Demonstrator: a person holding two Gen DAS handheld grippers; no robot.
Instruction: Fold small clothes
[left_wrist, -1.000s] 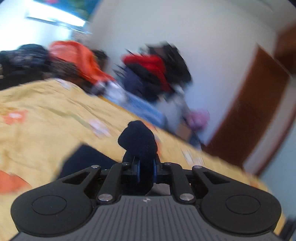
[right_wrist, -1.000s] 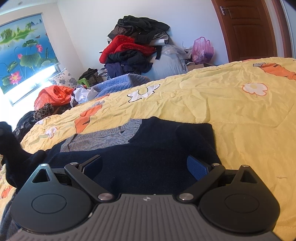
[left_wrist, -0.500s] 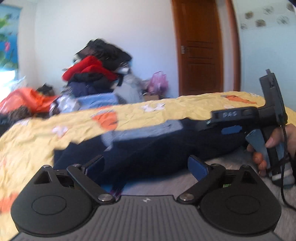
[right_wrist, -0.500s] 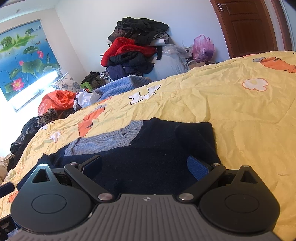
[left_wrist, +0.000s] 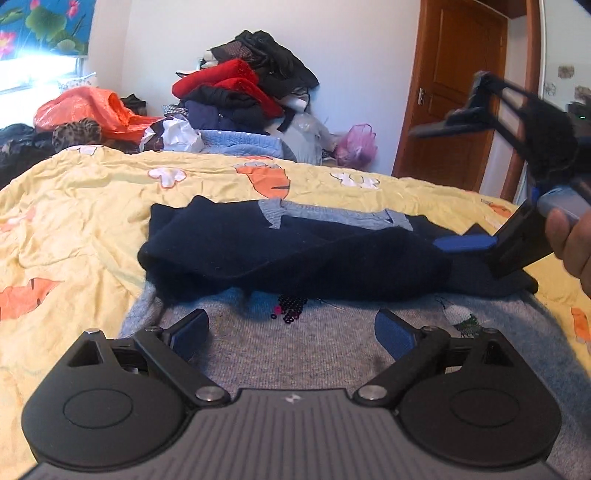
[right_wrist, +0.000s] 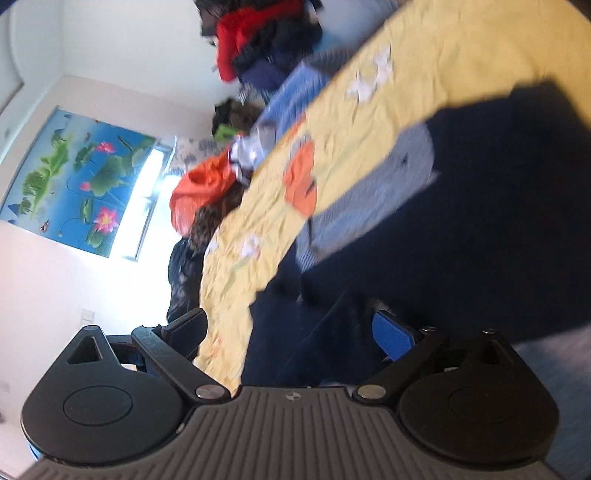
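A navy and grey sweater (left_wrist: 295, 254) lies on the yellow bed cover (left_wrist: 74, 206), its navy sleeves folded across the chest and the grey body (left_wrist: 314, 347) toward me. My left gripper (left_wrist: 291, 332) is open and empty just above the grey hem part. My right gripper (right_wrist: 291, 332) is open and empty, tilted sideways over the sweater (right_wrist: 498, 229); one of its blue pads (left_wrist: 463, 242) shows in the left wrist view at the sweater's right edge, held by a hand (left_wrist: 572, 240).
A pile of red, black and blue clothes (left_wrist: 243, 88) stands at the far side of the bed. An orange bag (left_wrist: 85, 109) lies at the far left. A brown door (left_wrist: 458, 92) is at the right. A lotus picture (right_wrist: 74, 181) hangs by the window.
My left gripper let go of the navy sleeve, opened and came down to the near grey part. My right gripper lifted away and rolled onto its side.
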